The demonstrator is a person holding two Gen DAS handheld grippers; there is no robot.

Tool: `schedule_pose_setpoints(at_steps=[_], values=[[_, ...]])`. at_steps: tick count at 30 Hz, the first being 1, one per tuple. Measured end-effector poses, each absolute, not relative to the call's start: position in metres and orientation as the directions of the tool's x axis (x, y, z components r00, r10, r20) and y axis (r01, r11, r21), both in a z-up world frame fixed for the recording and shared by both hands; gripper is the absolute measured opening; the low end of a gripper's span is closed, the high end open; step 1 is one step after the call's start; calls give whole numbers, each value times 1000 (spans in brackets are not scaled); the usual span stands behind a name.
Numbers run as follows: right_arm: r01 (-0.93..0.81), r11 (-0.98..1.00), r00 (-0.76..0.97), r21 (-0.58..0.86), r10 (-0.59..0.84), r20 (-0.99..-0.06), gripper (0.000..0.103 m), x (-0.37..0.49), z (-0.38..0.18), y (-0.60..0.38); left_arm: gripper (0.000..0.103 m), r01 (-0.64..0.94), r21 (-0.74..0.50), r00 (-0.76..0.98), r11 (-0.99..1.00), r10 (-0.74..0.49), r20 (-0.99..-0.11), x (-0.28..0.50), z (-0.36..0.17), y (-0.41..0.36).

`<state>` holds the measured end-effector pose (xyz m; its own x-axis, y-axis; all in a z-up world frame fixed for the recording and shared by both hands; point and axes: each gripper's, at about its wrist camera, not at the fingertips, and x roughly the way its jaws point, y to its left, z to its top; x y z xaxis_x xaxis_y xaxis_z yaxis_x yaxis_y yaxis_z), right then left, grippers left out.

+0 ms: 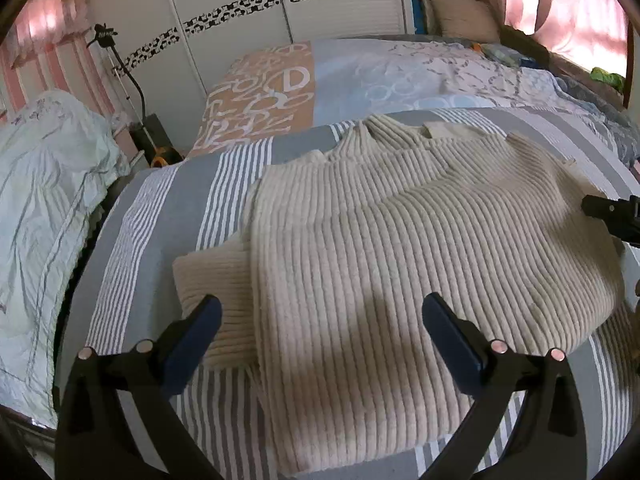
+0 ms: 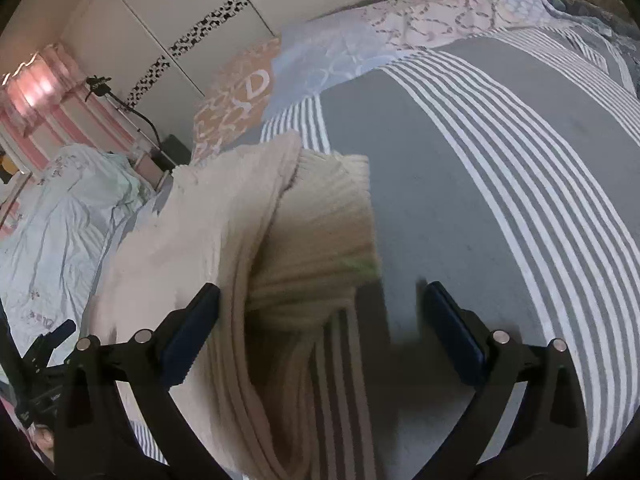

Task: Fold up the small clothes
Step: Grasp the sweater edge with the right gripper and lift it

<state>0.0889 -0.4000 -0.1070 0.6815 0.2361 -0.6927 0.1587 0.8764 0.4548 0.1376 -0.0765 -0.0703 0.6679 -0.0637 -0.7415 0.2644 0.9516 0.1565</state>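
Note:
A cream ribbed sweater [image 1: 360,248] lies flat on the grey and white striped bed cover [image 1: 160,216], collar toward the far side. One sleeve cuff [image 1: 212,280] sticks out at its left side. My left gripper [image 1: 320,316] hovers open over the sweater's near hem, the left finger by that cuff. At the sweater's right side, my right gripper [image 2: 320,296] is open. A raised, blurred fold of the sweater's edge [image 2: 248,320] and a sleeve [image 2: 332,200] lie between its fingers. In the left wrist view the right gripper [image 1: 608,212] shows at the right edge.
A patterned quilt [image 1: 360,76] lies beyond the sweater. Pale crumpled bedding [image 1: 44,200] is heaped at the left. White wardrobe doors [image 1: 240,0], a black gooseneck stand [image 1: 120,64] and pink curtains [image 1: 568,12] stand behind. Bare striped cover [image 2: 500,184] stretches to the right of the sweater.

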Motion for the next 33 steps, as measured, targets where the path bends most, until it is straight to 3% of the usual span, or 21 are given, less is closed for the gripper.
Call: schedule_pose_setpoints(at_steps=[6, 12, 20, 23, 25, 26, 33], values=[[103, 895, 669, 434, 260, -696, 100, 102, -107, -383, 101, 261, 165, 664, 951, -52, -746, 139, -73, -74], [57, 910, 654, 410, 276, -704, 90, 102, -110, -368, 100, 254, 178, 662, 951, -37, -748, 145, -75, -73], [56, 906, 643, 419, 288, -710, 88, 125, -110, -367, 100, 256, 186, 656, 949, -29, -754, 152, -78, -72], [29, 922, 634, 385, 281, -720, 77, 126, -106, -362, 101, 254, 202, 658, 946, -16, -753, 154, -80, -73], [1, 925, 637, 380, 293, -713, 55, 123, -101, -360, 100, 253, 199, 653, 947, -15, -757, 158, -82, -71], [-9, 923, 634, 385, 303, -711, 52, 124, -100, -360, 100, 254, 191, 647, 948, -19, -763, 160, -84, -71], [-24, 930, 618, 368, 303, -725, 51, 131, -103, -356, 101, 244, 110, 583, 964, -56, -811, 174, -100, -64]])
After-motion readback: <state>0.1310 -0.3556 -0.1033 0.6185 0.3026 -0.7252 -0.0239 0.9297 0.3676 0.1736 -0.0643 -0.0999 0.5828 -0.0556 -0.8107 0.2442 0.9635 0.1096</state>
